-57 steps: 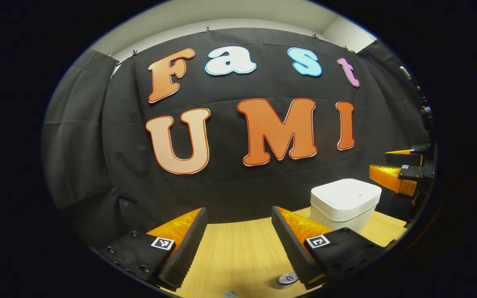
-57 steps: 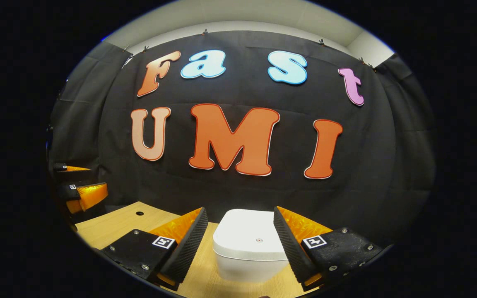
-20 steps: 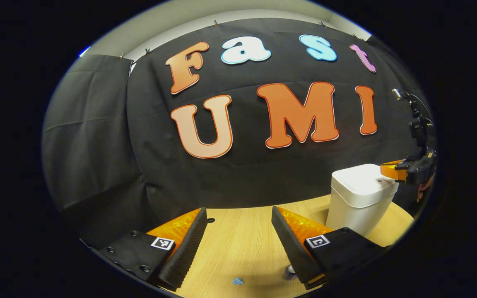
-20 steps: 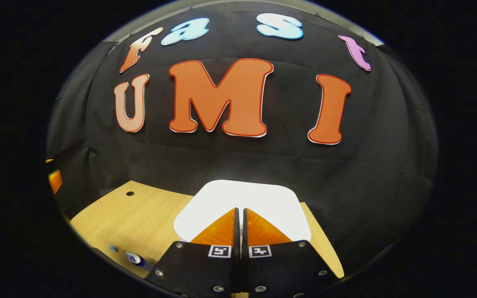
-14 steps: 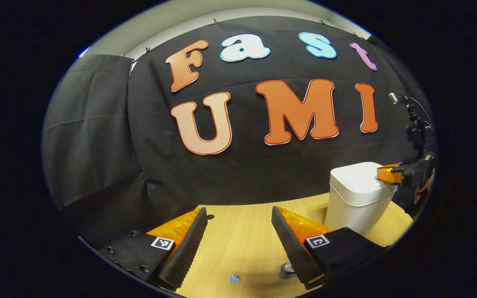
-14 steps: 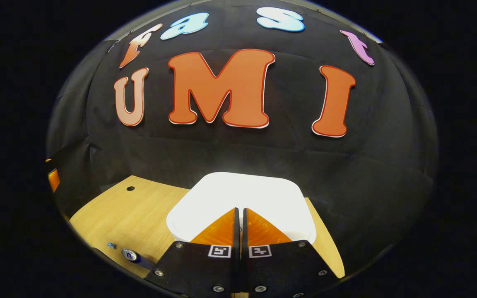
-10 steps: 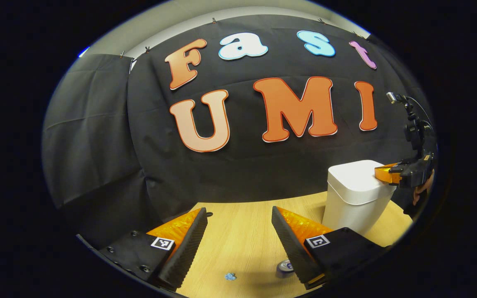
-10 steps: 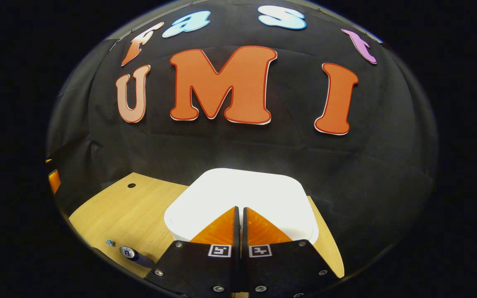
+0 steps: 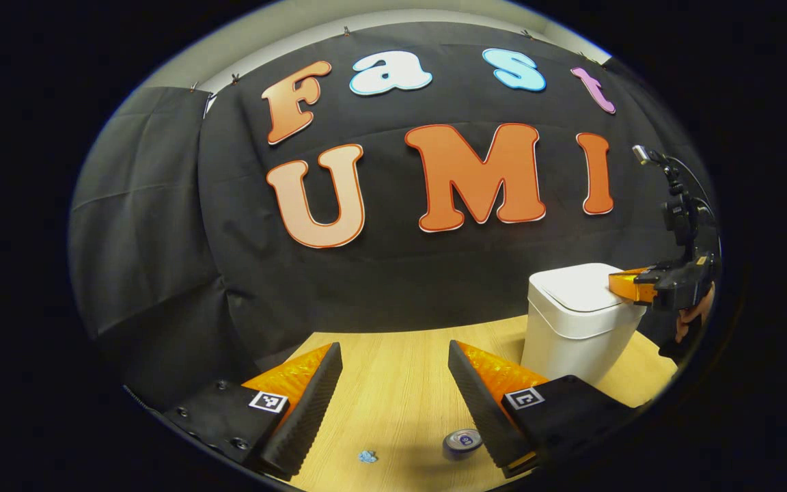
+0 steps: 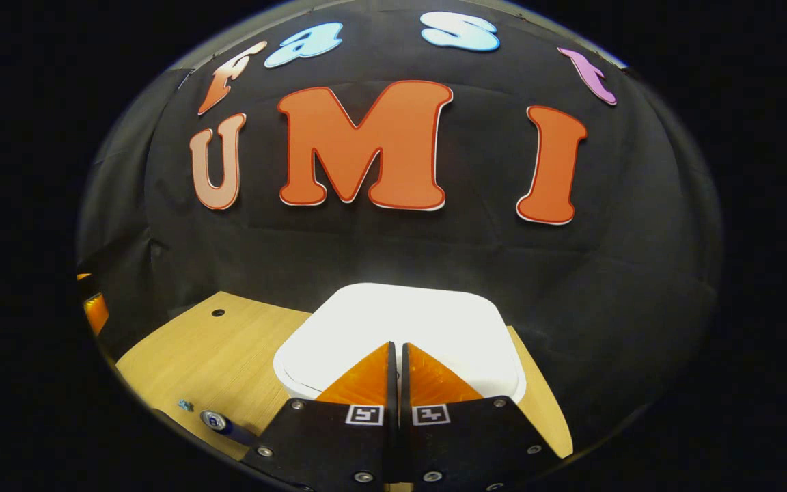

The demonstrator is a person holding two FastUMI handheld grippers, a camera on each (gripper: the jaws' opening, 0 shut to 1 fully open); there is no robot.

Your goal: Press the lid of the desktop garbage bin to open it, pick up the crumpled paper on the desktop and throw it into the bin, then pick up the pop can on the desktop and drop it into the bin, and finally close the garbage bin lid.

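Right gripper (image 10: 397,348): fingers pressed together with nothing between them, tips resting on the near part of the bin lid (image 10: 400,321); in the left gripper view the same tips sit on the lid's right edge.
Left gripper (image 9: 393,355): fingers spread wide, nothing between them, held above the desktop (image 9: 400,383).
Hand: part of a hand (image 9: 694,318) shows behind the right gripper at the far right of the left gripper view.
Garbage bin (image 9: 574,342): white, upright on the right part of the desktop, close to the black cloth wall; a thin seam runs around the lid and it lies down on the body.
Pop can (image 9: 462,441): on the desktop, near side, just beside the inner edge of the left gripper's right finger, well apart from the bin; in the right gripper view it lies at the near left edge.
Crumpled paper (image 9: 367,456): a small blue scrap on the desktop, left of the can and near it.
Desktop: light wood, with a small dark hole (image 10: 218,312) toward the far left.
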